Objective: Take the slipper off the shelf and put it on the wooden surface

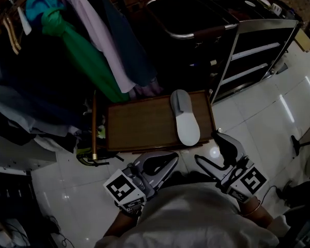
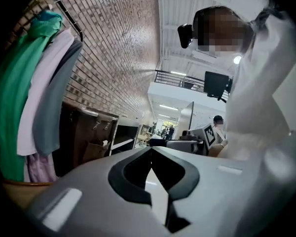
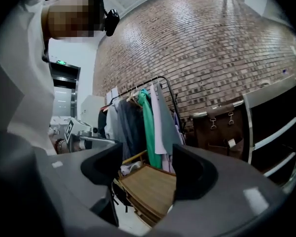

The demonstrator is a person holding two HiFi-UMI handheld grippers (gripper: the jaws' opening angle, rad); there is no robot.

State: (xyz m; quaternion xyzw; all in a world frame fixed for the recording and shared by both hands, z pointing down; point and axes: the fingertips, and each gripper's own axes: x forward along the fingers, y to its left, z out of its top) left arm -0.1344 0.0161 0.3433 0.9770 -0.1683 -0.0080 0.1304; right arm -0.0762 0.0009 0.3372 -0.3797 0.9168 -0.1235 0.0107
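Note:
A grey slipper (image 1: pixel 185 117) lies sole-up on the right part of the low wooden surface (image 1: pixel 139 125), toe toward me. My right gripper (image 1: pixel 209 148) hovers just off the board's near right corner, clear of the slipper, with its jaws wide apart and nothing between them. In the right gripper view, the right gripper (image 3: pixel 147 164) frames the wooden surface (image 3: pixel 153 189). My left gripper (image 1: pixel 173 157) is held close to my body over the white floor, its jaws closed tip to tip. In the left gripper view, the left gripper (image 2: pixel 151 149) points upward, empty.
A black shelf unit (image 1: pixel 258 50) with pale rails stands at the back right, beside a dark cart (image 1: pixel 196 14). A rack of hanging clothes (image 1: pixel 77 45) crowds the left side above the board. White tiled floor (image 1: pixel 258 112) surrounds the board.

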